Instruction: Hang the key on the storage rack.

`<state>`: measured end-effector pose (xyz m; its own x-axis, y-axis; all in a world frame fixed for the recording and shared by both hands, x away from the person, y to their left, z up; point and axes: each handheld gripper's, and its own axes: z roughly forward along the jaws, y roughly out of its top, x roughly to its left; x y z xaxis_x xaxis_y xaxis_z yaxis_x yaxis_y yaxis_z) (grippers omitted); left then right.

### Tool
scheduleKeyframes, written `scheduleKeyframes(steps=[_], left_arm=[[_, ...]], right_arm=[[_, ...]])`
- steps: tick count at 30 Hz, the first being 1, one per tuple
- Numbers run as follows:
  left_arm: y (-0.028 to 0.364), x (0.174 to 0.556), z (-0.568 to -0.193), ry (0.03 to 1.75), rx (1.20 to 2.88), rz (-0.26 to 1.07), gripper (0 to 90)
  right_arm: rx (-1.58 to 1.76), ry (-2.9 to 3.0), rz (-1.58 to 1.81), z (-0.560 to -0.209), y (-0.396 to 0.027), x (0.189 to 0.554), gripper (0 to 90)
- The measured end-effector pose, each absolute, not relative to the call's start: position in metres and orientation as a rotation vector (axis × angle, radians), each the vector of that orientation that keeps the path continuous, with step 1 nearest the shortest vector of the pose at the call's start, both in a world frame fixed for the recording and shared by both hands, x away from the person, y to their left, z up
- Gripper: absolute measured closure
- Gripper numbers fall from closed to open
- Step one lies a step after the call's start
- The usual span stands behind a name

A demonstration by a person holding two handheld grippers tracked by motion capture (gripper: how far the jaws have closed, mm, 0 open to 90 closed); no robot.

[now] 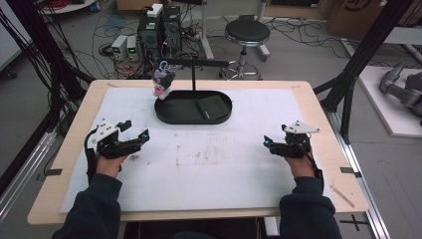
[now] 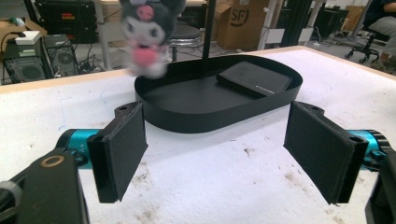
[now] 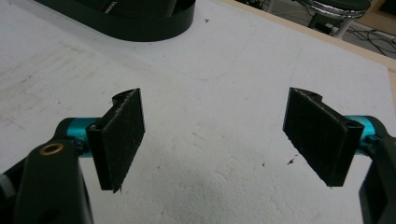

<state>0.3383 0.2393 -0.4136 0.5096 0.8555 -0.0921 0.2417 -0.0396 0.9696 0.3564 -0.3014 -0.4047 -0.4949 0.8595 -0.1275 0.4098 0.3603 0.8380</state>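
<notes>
A black oval tray point(image 1: 164, 115) sits at the far middle of the white mat, with a thin post point(image 1: 193, 77) rising from it and a crossbar on top. A small plush toy point(image 1: 162, 82) with a dark head and pink front hangs from the bar's left end over the tray's left rim; it appears blurred as the plush toy point(image 2: 147, 35) in the left gripper view. A flat black wallet-like case point(image 1: 211, 107) lies in the tray's right half. My left gripper point(image 1: 135, 130) rests open at the left of the mat, facing the tray point(image 2: 187, 123). My right gripper point(image 1: 268, 141) stands open at the right, nothing between its pads point(image 3: 125, 135).
The white mat point(image 1: 209, 169) covers a wooden table point(image 1: 318, 99) and carries faint brown stains. Beyond the far edge stand a stool point(image 1: 247, 35), computer boxes point(image 1: 159, 30) and loose cables. Black frame posts point(image 1: 366, 50) flank the table.
</notes>
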Motion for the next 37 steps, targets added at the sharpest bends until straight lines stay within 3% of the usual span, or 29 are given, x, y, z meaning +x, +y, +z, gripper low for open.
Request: scheduleKeyframes(steps=[37], left_arm=[[0.2437, 0.3427, -0.4204, 1.009, 1.567, 0.645, 20.7]], right_arm=[[1.109, 2.073, 1.037, -0.4073, -0.3021, 0.3567, 21.1]])
